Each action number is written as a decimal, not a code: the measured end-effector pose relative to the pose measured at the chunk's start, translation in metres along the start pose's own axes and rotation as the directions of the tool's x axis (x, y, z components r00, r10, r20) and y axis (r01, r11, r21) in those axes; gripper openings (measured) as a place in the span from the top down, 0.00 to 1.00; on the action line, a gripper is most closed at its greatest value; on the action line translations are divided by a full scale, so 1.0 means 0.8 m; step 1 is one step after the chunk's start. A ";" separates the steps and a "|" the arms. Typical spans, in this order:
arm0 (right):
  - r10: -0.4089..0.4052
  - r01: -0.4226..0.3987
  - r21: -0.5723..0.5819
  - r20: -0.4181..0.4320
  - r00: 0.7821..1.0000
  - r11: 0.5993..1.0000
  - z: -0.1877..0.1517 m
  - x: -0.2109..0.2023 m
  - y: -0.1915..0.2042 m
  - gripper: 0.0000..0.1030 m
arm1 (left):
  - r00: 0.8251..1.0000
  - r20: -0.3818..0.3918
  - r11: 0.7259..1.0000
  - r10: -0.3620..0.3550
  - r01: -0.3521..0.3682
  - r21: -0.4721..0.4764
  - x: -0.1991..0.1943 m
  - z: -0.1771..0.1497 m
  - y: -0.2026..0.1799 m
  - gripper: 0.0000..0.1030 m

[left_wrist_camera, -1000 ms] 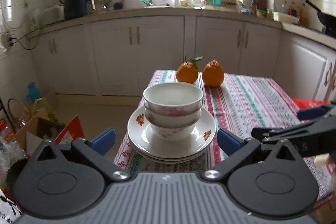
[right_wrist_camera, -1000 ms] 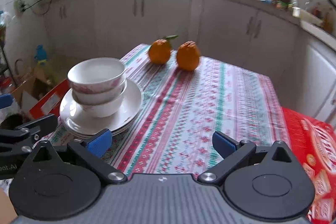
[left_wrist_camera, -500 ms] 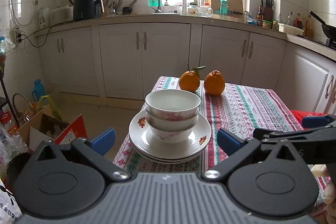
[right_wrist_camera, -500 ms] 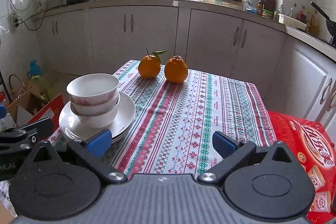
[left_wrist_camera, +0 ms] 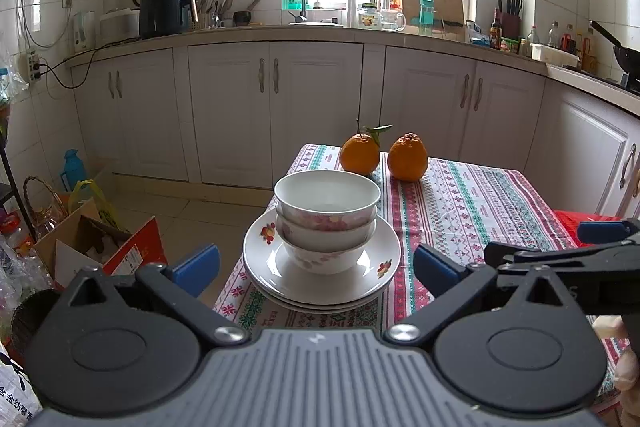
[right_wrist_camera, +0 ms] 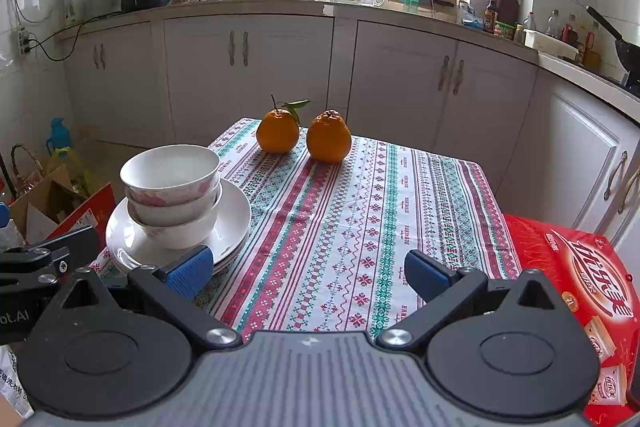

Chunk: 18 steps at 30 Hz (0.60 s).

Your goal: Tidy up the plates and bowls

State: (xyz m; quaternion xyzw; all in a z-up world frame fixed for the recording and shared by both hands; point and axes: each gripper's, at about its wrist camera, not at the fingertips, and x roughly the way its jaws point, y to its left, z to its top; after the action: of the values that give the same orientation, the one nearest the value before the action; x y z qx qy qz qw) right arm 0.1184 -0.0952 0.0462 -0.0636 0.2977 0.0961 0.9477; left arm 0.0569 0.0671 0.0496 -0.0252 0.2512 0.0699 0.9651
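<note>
1. Nearest the lens, the left gripper [left_wrist_camera: 316, 267] has its blue pads spread wide and carries nothing; it hangs short of the table edge, lined up on the crockery.
2. The right gripper [right_wrist_camera: 308, 273] is likewise spread and empty, over the near part of the patterned tablecloth [right_wrist_camera: 360, 219], just to the right of the stack.
3. The bowls [left_wrist_camera: 327, 215] sit nested inside one another, at least two and possibly three since the rims overlap, on a pile of plates [left_wrist_camera: 320, 279] at the near left corner of the table.
4. As a judgement, the sorting looks done or nearly so. If the stack is to be shifted, a pinch on the plate rim with the second gripper steadying the far side would be wise, because the pile sits close to the table edge and the nested bowls could slide.
5. Farther back, two oranges [right_wrist_camera: 304, 135] stand side by side, well apart from the crockery.
6. The left view shows the right gripper from the side and the plate pile head-on. Only the right view shows the red box [right_wrist_camera: 572, 267] beside the table's right edge and how much bare cloth lies right of the stack.
</note>
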 end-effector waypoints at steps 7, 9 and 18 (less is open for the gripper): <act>-0.001 0.001 0.005 -0.003 1.000 1.000 -0.001 0.001 -0.001 0.00 | 1.000 -0.004 1.000 0.002 -0.002 0.003 0.000 0.001 -0.001 0.01; -0.003 0.003 0.006 -0.002 1.000 1.000 -0.001 0.002 -0.001 0.00 | 1.000 -0.004 1.000 0.002 -0.002 0.002 0.000 0.001 -0.001 0.01; -0.001 0.001 0.010 -0.003 1.000 1.000 -0.001 0.004 -0.003 0.00 | 1.000 -0.009 1.000 0.012 -0.012 0.006 0.001 0.003 -0.004 0.01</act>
State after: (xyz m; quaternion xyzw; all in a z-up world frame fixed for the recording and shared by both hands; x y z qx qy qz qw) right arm 0.1210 -0.0971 0.0444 -0.0591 0.2998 0.0938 0.9476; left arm 0.0588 0.0645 0.0512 -0.0211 0.2559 0.0746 0.9636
